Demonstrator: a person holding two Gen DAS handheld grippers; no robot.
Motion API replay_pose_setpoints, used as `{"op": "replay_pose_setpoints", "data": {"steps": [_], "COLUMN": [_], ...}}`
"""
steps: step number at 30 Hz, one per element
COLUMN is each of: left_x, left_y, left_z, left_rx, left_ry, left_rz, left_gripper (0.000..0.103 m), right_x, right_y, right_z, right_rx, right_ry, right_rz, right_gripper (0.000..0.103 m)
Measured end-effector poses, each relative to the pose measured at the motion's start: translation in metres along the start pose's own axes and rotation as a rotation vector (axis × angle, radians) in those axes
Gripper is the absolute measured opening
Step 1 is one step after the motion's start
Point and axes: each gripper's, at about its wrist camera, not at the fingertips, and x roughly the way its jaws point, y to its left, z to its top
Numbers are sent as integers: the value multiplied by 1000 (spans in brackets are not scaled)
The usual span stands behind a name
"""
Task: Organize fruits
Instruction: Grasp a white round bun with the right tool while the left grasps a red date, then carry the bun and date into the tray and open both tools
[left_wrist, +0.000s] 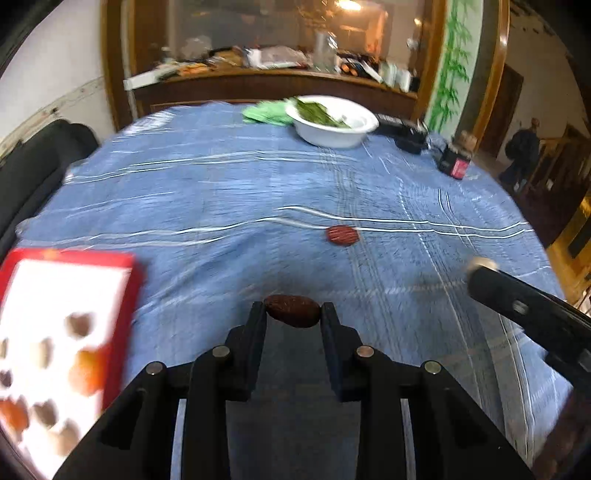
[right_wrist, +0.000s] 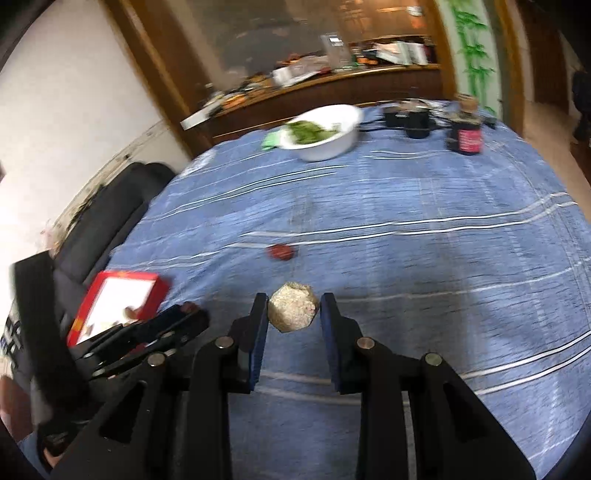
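Dim, motion-blurred (fisheye-warped edges).

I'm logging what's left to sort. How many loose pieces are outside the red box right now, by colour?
Dark brown: 1, the date gripped in the left gripper
Pale beige: 1, the faceted piece gripped in the right gripper
Red: 1, the red date lying on the blue cloth
Total: 3

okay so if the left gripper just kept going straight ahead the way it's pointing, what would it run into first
Probably the red dried fruit lying on the blue tablecloth, slightly right of the line. The left gripper is already shut on a dark brown date. Beyond it sits the white bowl. Depth is hard to judge through the blur.
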Motion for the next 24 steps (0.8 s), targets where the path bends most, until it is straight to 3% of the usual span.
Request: {"op": "replay_pose_setpoints", "data": {"steps": [5,9,14,18,19,20,22,24], "left_x": [-65,-102,-116,-113,-112,-111,-111,-118], "left_y": [67,126,187,212,216,220,224,227], "left_z": [-22,-46,-69,-80,-82,-85,-90,-96], "left_rx": [-53,-82,-149,-169,-176,-181,-185,-198], "left_ry": [-76,-103,-100,-87,-86,-85,-77,-107], "left_rz": [82,204,315,362,366,366,365,353], "left_gripper": [29,29,29,30,31,31,35,54], "right_x": [3,9,23,46,51,54,54,38], "right_y": [74,137,208,244,252,255,261,263], "right_z": [-16,-31,-54,-78,-86,-91,-102,-112], "right_rx": [-126,-208,-316,-390,-424,-443,-472,-502], "right_ry": [27,43,70,127,130,131,125,70], "right_rz": [114,205,263,237,208,189,172,162], "right_gripper": [30,31,31,32,48,72,80,80]}}
